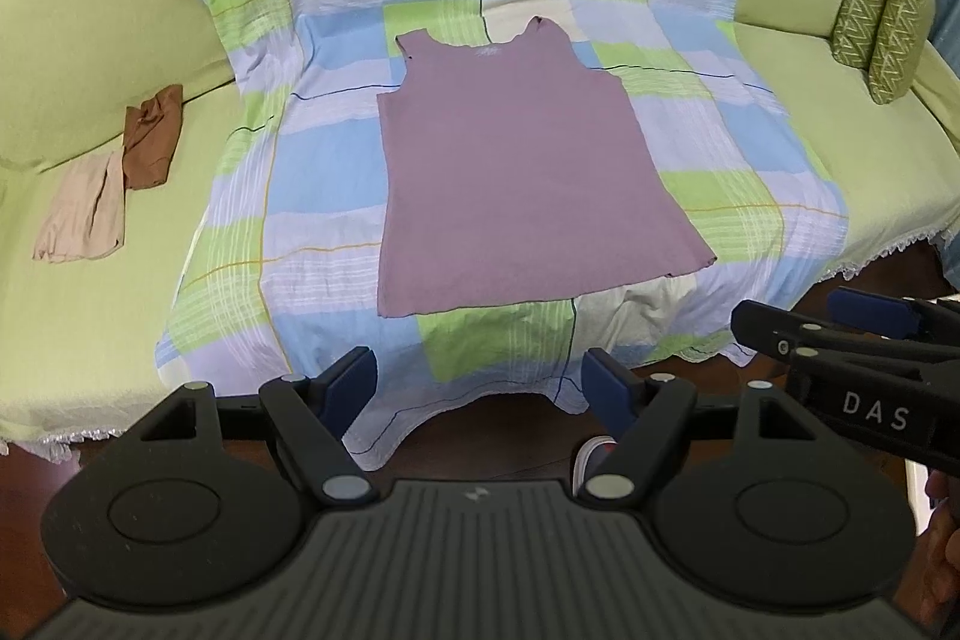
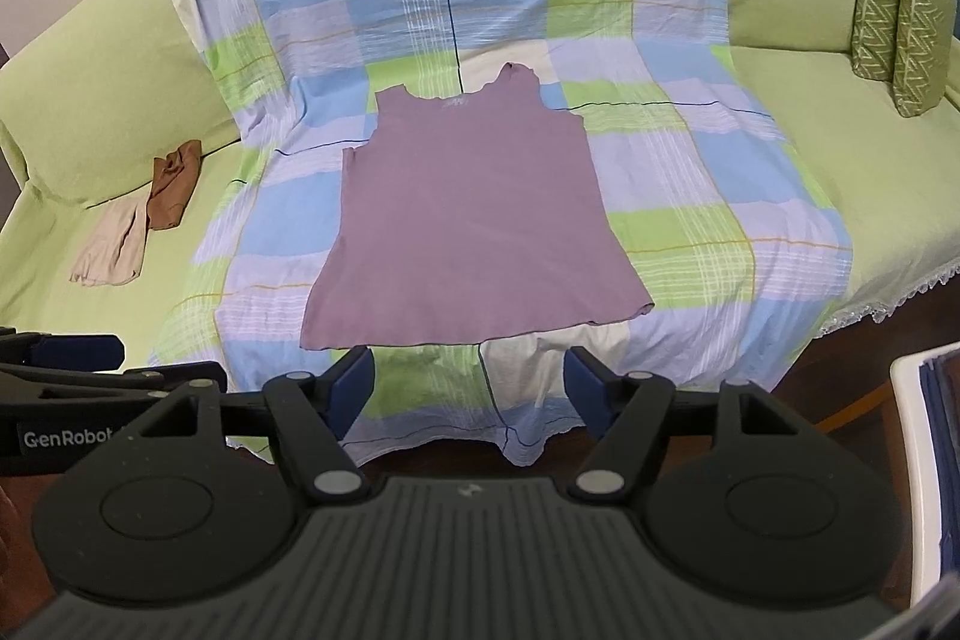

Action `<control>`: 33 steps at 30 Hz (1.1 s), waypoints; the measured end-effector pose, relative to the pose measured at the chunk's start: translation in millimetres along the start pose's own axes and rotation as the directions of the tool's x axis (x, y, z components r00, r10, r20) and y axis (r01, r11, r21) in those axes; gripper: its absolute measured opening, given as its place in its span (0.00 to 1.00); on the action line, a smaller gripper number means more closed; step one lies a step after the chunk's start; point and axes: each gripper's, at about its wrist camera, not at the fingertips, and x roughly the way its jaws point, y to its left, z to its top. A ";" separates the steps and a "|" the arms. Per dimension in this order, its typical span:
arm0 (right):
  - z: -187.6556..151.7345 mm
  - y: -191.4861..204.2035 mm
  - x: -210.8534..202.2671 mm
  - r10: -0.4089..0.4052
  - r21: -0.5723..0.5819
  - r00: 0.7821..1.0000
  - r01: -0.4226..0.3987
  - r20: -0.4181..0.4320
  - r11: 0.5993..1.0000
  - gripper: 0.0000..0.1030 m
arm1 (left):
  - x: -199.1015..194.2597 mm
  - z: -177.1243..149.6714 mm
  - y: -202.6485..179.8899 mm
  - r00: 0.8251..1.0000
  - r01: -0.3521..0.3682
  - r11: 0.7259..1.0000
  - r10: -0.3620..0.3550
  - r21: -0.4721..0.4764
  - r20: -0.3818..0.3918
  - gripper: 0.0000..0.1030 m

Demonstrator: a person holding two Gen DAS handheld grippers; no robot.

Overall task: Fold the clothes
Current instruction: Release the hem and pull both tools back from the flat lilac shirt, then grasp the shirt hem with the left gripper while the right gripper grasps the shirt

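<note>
A mauve sleeveless top (image 1: 510,172) (image 2: 474,226) lies flat and spread out on a checked blue, green and lilac sheet (image 1: 312,160) (image 2: 690,196), neck away from me, hem toward me. My left gripper (image 1: 480,382) is open, held off the sofa's front edge below the hem, with nothing between its blue pads. My right gripper (image 2: 471,379) is also open and empty, just short of the hem. Each gripper shows at the edge of the other's view.
The sheet covers a light green sofa (image 1: 90,40) (image 2: 810,100). A brown garment (image 1: 153,136) (image 2: 174,184) and a beige one (image 1: 84,208) (image 2: 111,244) lie on the left seat. Two patterned green cushions (image 1: 882,22) (image 2: 900,28) stand at the right. A white-edged object (image 2: 924,460) is at near right.
</note>
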 end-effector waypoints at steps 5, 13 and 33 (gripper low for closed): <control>27.6 -14.9 21.8 0.029 -0.026 0.999 -0.030 -0.033 0.999 0.70 | 28.5 30.8 -7.6 0.999 0.008 0.998 -0.011 -0.065 -0.036 0.76; 91.2 -53.3 88.8 0.114 -0.121 0.986 -0.129 -0.122 0.984 0.76 | 102.3 70.4 -8.6 0.994 0.035 0.979 -0.055 -0.202 -0.094 0.80; 179.2 -115.1 346.5 0.168 -0.144 0.966 -0.198 -0.199 0.969 0.76 | 358.3 275.2 44.5 0.996 0.079 0.970 -0.088 0.229 0.032 0.77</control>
